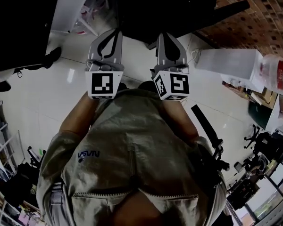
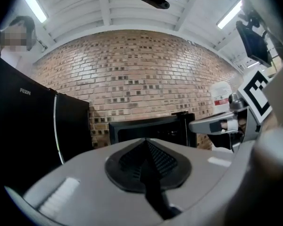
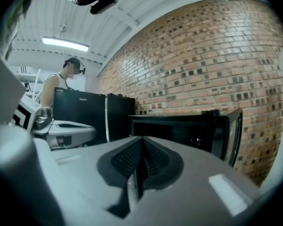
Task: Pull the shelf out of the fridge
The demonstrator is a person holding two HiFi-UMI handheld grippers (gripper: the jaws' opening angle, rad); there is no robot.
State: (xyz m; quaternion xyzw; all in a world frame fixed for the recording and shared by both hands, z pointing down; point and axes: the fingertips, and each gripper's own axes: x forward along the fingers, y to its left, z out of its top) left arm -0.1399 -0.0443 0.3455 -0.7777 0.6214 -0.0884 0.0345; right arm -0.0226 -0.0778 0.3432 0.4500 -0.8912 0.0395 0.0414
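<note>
A small black fridge (image 3: 172, 128) stands ahead against the brick wall, its door (image 3: 232, 132) swung open to the right. Its inside is dark and no shelf can be made out. The left gripper view shows the same fridge (image 2: 146, 128) straight ahead. My left gripper (image 2: 146, 147) is shut, pads pressed together with nothing between them. My right gripper (image 3: 140, 147) is shut and empty too. In the head view both are raised side by side before my chest, the left gripper (image 1: 113, 34) and the right gripper (image 1: 164, 36), well short of the fridge.
Tall black cabinets (image 3: 92, 114) stand left of the small fridge. A person (image 3: 56, 86) stands behind them. A white box (image 1: 226, 62) and a water jug (image 1: 276, 74) sit at the right, office chairs (image 1: 212, 140) close by and metal racks (image 1: 0, 140) at the left.
</note>
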